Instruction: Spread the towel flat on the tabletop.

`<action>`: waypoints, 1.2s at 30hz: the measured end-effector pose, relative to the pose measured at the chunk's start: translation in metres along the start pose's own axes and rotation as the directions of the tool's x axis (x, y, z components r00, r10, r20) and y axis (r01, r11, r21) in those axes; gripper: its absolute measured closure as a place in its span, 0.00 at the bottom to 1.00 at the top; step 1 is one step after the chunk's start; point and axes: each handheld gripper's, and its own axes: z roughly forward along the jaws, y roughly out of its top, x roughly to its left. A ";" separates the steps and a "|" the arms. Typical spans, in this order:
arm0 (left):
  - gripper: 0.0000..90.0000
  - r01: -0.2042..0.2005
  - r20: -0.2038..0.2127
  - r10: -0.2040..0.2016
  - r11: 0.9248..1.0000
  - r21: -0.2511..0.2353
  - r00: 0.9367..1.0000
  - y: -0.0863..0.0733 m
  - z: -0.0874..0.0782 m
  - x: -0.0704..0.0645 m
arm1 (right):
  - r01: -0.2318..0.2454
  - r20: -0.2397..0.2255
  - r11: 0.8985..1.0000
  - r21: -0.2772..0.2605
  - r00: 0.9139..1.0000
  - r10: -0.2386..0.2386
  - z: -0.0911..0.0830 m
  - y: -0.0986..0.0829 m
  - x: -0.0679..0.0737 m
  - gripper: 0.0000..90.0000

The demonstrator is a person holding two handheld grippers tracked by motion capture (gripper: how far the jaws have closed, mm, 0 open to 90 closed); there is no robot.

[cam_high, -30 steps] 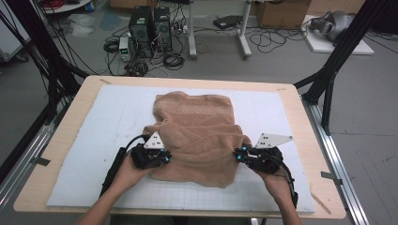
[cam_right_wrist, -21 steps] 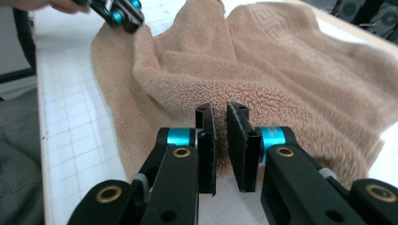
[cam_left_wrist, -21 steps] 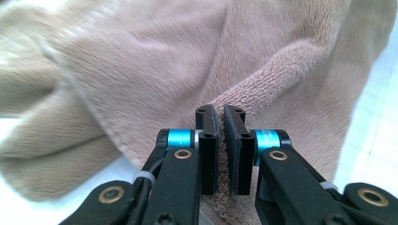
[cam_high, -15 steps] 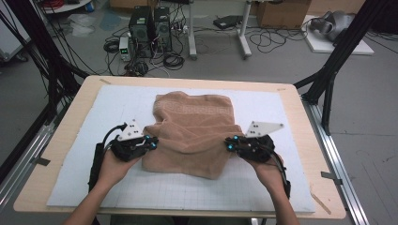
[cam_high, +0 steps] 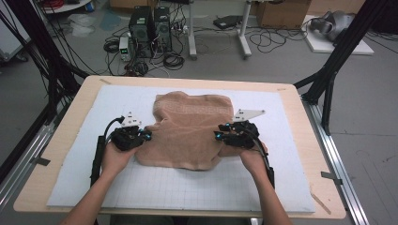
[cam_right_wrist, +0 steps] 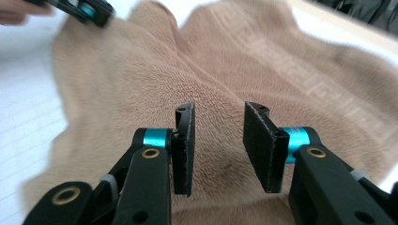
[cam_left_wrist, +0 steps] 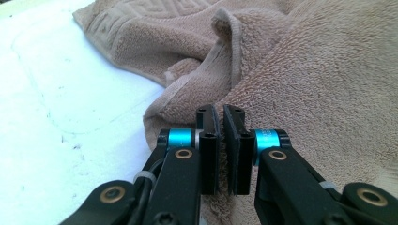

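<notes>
Midway, the towel (cam_high: 191, 130) is lying rumpled on the mat (cam_high: 70, 164), the left gripper (cam_left_wrist: 222, 140) sitting at its left edge with jaws nearly closed on nothing, the right gripper (cam_right_wrist: 218, 145) hovering open over its right side; folding is still pending.

No readable text, label, brand, number or sign is found on anything in the scene; nothing legible is carried by any surface.
</notes>
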 end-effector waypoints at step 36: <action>0.90 -0.052 0.028 0.052 0.998 -0.022 0.998 -0.001 -0.003 -0.010 | 0.055 0.003 0.996 0.077 0.998 -0.055 0.056 0.007 0.013 0.81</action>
